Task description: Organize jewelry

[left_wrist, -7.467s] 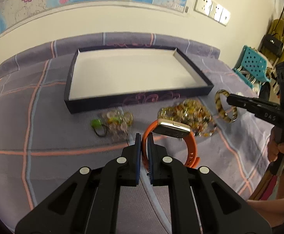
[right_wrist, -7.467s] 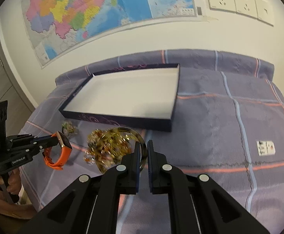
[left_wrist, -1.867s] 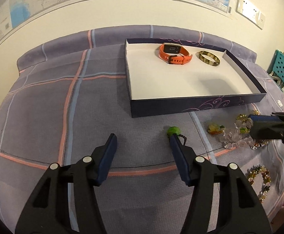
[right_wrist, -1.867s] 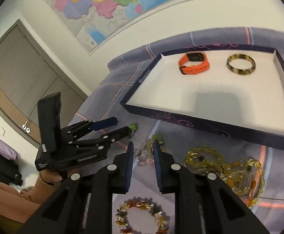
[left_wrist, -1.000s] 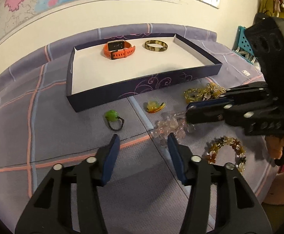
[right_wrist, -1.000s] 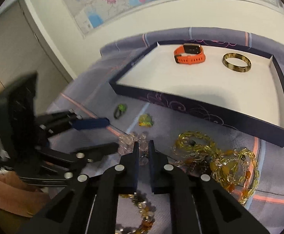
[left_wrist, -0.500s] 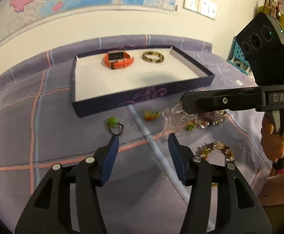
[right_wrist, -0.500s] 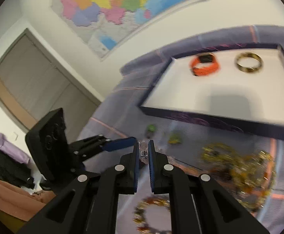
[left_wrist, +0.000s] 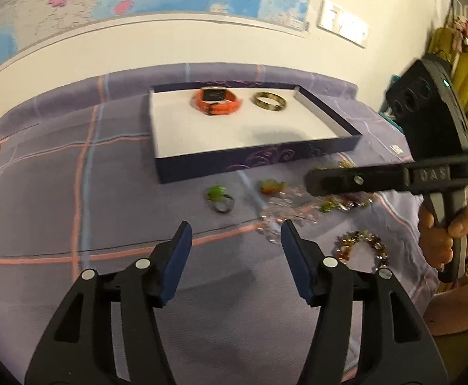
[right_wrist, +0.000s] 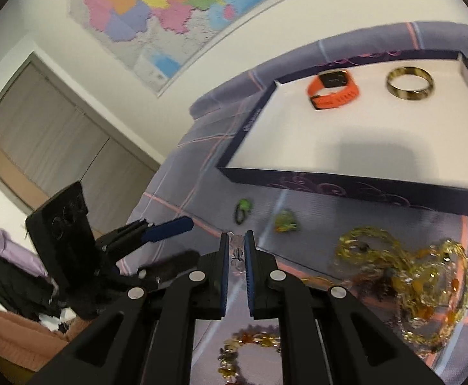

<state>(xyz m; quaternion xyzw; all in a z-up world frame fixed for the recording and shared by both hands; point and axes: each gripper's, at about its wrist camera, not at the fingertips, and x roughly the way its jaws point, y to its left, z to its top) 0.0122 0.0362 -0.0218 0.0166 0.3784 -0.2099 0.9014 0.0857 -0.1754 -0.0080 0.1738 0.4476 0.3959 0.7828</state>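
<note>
Right wrist view, clear bead bracelet (right_wrist: 236, 254) pinched between right hand-held gripper (right_wrist: 234, 243) fingers

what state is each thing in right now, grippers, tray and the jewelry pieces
left gripper: open, empty
right gripper: shut on clear bead bracelet, lifted
tray: open-topped, holds two pieces
orange watch: in tray, strap fastened
gold bangle: flat in tray
green ring: on bedspread
yellow bead necklace: heaped on bedspread
amber bracelet: flat on bedspread
</note>
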